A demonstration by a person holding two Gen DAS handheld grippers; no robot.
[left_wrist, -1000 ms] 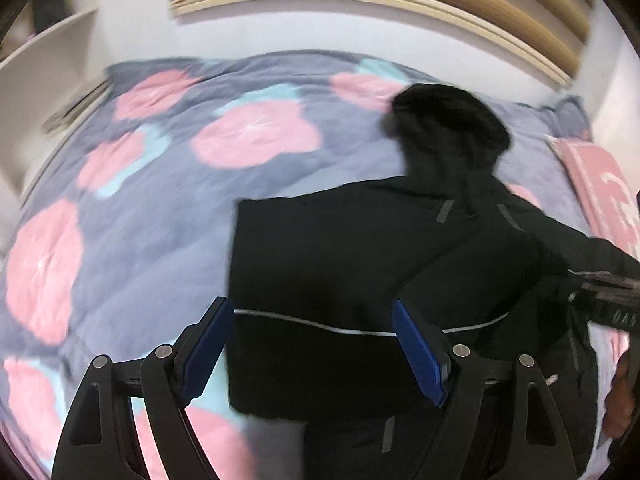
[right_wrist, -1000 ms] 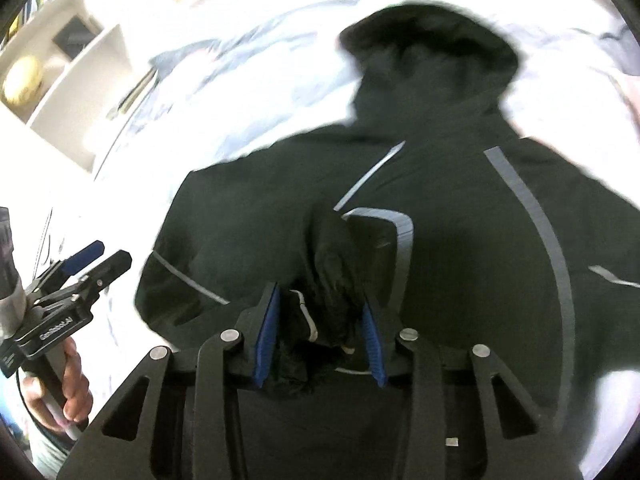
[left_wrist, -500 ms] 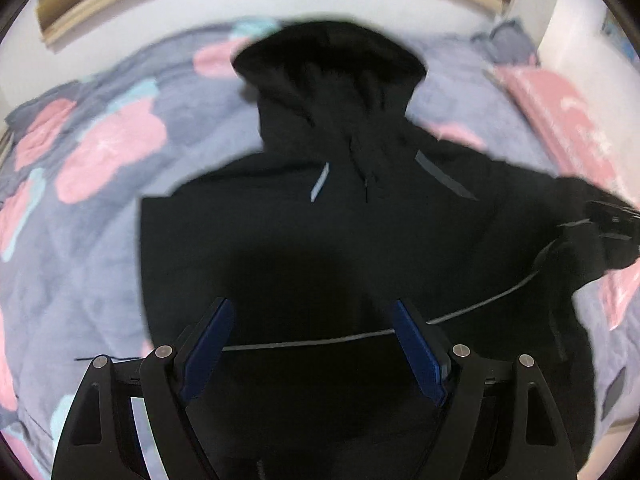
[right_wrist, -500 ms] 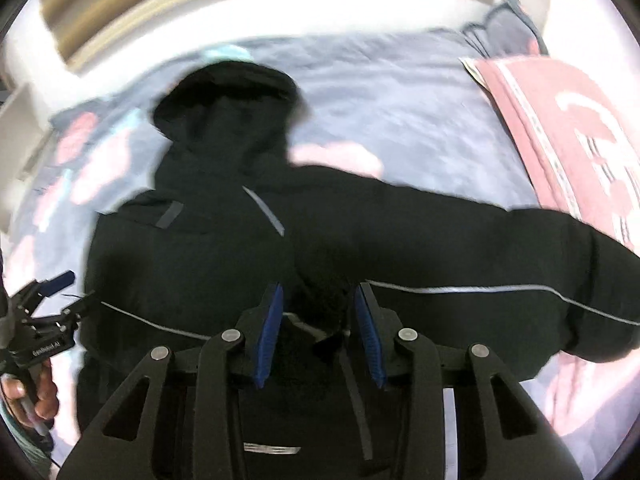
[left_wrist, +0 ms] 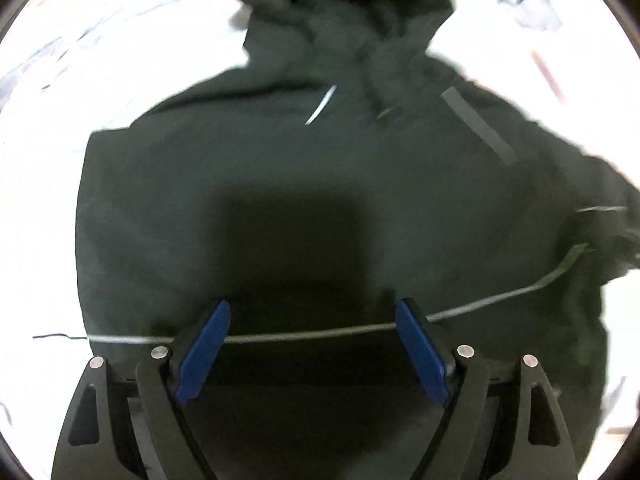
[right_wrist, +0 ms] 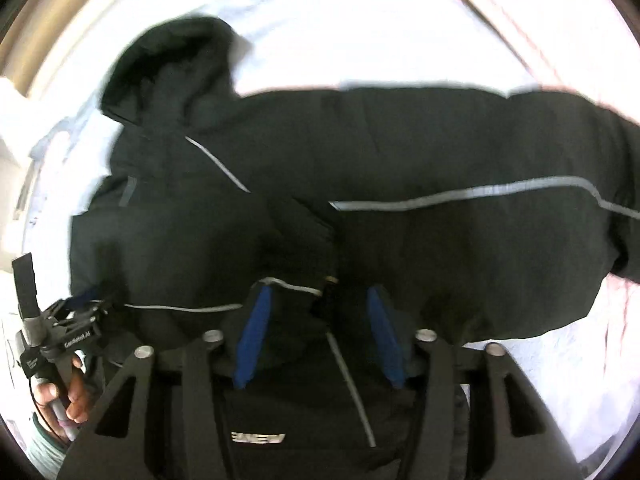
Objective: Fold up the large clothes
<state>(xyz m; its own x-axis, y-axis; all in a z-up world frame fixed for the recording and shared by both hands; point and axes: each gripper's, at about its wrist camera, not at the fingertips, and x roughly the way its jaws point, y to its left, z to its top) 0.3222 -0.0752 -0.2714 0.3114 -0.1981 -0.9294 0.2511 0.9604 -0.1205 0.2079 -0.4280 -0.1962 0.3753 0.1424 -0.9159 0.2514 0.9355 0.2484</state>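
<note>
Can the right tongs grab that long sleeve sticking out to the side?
Probably yes. The right tongs have just been opening, the cuff between them looks let go, and the sleeve lies flat on the jacket's far side with nothing on it.

My left wrist camera looks steeply down along its blue pads (left_wrist: pixel 204 350), close over the black hooded jacket (left_wrist: pixel 280 184), which fills most of the frame with the hood at the top. My right wrist camera faces down too, close over the jacket's outstretched sleeve (right_wrist: pixel 500 152). Both views share the hood, the jacket's body and the washed-out bedding (right_wrist: pixel 360 28). The right view also catches the left gripper (right_wrist: pixel 80 308) at its lower left edge.
</note>
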